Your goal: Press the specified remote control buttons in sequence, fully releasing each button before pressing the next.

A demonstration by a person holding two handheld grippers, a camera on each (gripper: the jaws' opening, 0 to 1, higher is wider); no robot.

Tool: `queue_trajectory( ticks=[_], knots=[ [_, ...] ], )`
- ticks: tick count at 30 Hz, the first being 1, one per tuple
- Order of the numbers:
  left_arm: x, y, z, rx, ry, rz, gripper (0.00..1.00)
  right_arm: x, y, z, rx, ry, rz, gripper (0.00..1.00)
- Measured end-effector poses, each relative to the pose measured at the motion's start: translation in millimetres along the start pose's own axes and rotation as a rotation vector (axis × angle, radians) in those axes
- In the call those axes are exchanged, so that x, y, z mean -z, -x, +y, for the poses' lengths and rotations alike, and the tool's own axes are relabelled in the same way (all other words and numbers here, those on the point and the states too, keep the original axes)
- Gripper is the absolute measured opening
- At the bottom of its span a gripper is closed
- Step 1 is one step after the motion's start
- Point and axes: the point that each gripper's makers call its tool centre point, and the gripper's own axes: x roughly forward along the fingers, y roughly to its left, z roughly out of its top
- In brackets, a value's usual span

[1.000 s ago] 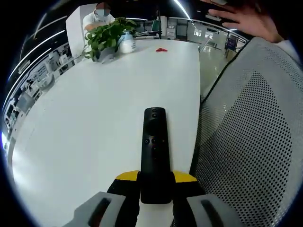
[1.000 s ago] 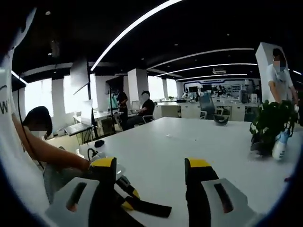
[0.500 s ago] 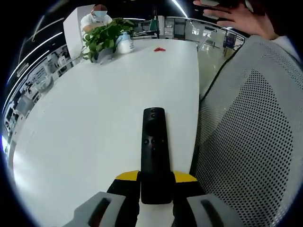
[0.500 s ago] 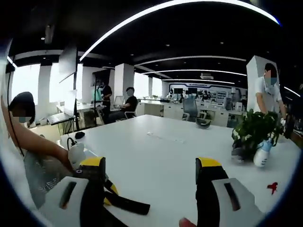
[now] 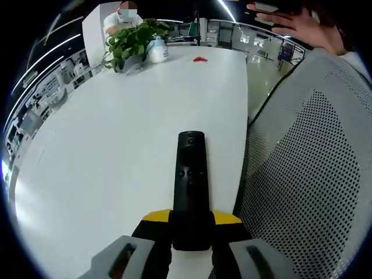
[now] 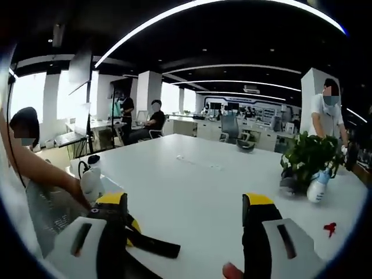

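Over the white tabletop [image 5: 116, 145] | left tool [image 5: 192, 224] clamps slim black remote control [image 5: 190, 186] | right tool [image 6: 186, 212] jaws apart, holding nothing | green potted plant [image 5: 129, 43] at far edge.

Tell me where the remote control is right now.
In the left gripper view, the remote control is clamped in the left tongs, pointing out over the white table beside the mesh chair.

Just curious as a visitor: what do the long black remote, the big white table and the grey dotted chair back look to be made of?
The long black remote looks like matte plastic: dull, hardly any glare. The big white table seems a smooth laminate or painted board, evenly pale with soft reflections. The grey dotted chair back looks like woven mesh, judging by its regular holes.
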Motion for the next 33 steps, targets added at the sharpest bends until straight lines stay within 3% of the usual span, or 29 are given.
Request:
queue_trajectory(
  ticks=[10, 12, 25, 33],
  knots=[
    [0.2, -0.1, 5.8, 0.016, -0.058, 0.061, 0.23, 6.2, 0.0, -2.9, 0.001, -0.025, 0.028, 0.79],
    [0.3, 0.6, 11.2, 0.006, -0.097, 0.073, 0.23, 6.9, -0.1, -2.1, -0.003, -0.028, 0.033, 0.78],
    [5.6, 6.2, 47.4, -0.056, -0.14, 0.117, 0.23, 8.5, -0.3, -4.7, 0.018, -0.006, 0.045, 0.73],
    [-1.5, 5.7, 73.7, -0.074, -0.15, 0.135, 0.23, 10.8, -1.5, -3.7, 0.018, 0.011, 0.062, 0.72]
  ],
)
